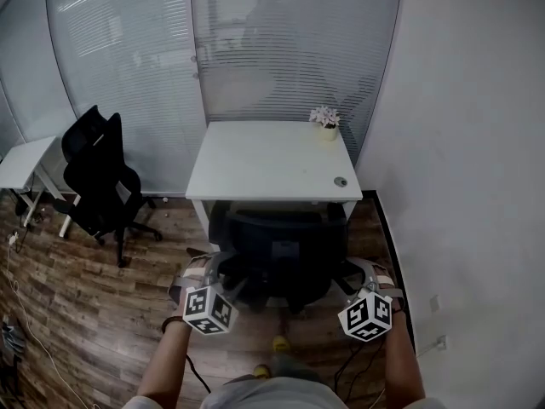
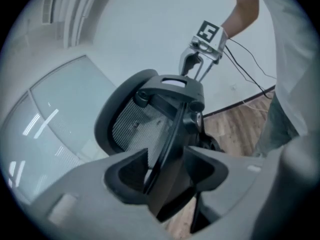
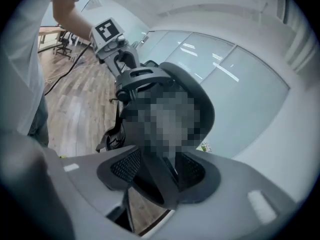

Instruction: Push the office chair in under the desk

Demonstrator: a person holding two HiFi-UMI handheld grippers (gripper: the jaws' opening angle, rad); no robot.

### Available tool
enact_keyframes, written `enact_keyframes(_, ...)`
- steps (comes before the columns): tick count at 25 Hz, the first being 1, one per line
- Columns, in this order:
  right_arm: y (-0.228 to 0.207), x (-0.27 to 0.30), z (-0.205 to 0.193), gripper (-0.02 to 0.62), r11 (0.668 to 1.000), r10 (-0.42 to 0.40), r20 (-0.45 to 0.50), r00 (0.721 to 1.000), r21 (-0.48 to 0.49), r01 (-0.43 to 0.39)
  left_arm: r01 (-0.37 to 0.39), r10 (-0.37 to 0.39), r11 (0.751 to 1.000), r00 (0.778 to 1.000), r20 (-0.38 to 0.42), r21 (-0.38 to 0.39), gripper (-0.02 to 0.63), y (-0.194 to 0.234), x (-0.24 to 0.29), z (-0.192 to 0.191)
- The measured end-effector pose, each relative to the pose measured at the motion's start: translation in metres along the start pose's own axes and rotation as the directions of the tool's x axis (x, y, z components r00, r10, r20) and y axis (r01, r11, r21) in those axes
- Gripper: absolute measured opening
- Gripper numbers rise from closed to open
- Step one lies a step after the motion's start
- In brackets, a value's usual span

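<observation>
The black office chair (image 1: 281, 245) stands with its seat partly under the white desk (image 1: 255, 164), its mesh back toward me. My left gripper (image 1: 217, 268) is at the back's left edge. In the left gripper view the left gripper (image 2: 167, 179) has that dark edge (image 2: 170, 134) between its jaws with a light gap on one side, so it stands open. My right gripper (image 1: 358, 277) is at the back's right edge. In the right gripper view the right gripper (image 3: 157, 180) is shut on the chair frame (image 3: 150, 179), which fills the gap.
A small potted plant (image 1: 325, 118) and a round grommet (image 1: 340, 181) are on the desk. A second black chair (image 1: 98, 173) and a white side table (image 1: 21, 164) stand at the left. A wall runs close on the right, with glass and blinds behind. Cables lie on the wood floor.
</observation>
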State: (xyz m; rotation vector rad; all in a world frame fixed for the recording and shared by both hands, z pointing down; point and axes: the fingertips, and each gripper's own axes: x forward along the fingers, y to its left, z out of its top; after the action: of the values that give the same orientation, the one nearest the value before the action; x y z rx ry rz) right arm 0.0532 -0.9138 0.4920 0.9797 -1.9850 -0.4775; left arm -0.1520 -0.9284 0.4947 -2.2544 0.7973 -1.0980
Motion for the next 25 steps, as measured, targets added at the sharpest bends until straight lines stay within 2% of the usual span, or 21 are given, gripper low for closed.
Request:
enact_keyframes(3,-0.003,-0.01,0.005,0.209,0.993,-0.045,0.034,0.998,0.111,0.041,-0.04,0.045,0.994,0.998,0.046,-0.098,0.199,0.008,-0.012,0.002)
enact_keyframes(8,-0.001,-0.023,0.018,0.207,0.96,-0.111,0.09,0.99,0.267,0.084,-0.091,0.11,0.974,0.991,0.081,-0.208,0.179,0.013,-0.027,0.001)
enact_keyframes(14,-0.004,-0.04,0.031,0.153,0.894,-0.197,0.138,0.971,0.431,0.12,-0.146,0.213,0.903,0.969,0.127,-0.404,0.124,0.022,-0.045,0.003)
enact_keyframes(17,-0.005,-0.051,0.036,0.124,0.859,-0.26,0.13,0.957,0.483,0.167,-0.163,0.255,0.875,0.956,0.146,-0.455,0.098,0.023,-0.056,0.007)
enact_keyframes(19,-0.007,-0.058,0.038,0.09,0.828,-0.301,0.124,0.946,0.526,0.195,-0.169,0.277,0.857,0.947,0.159,-0.486,0.041,0.023,-0.063,0.01)
enact_keyframes(21,-0.008,-0.063,0.042,0.06,0.802,-0.326,0.121,0.938,0.561,0.207,-0.171,0.29,0.845,0.942,0.166,-0.506,0.035,0.022,-0.066,0.012)
enact_keyframes(25,-0.007,-0.072,0.041,0.0,0.773,-0.362,0.106,0.926,0.589,0.234,-0.198,0.325,0.829,0.932,0.162,-0.523,0.015,0.024,-0.077,0.017)
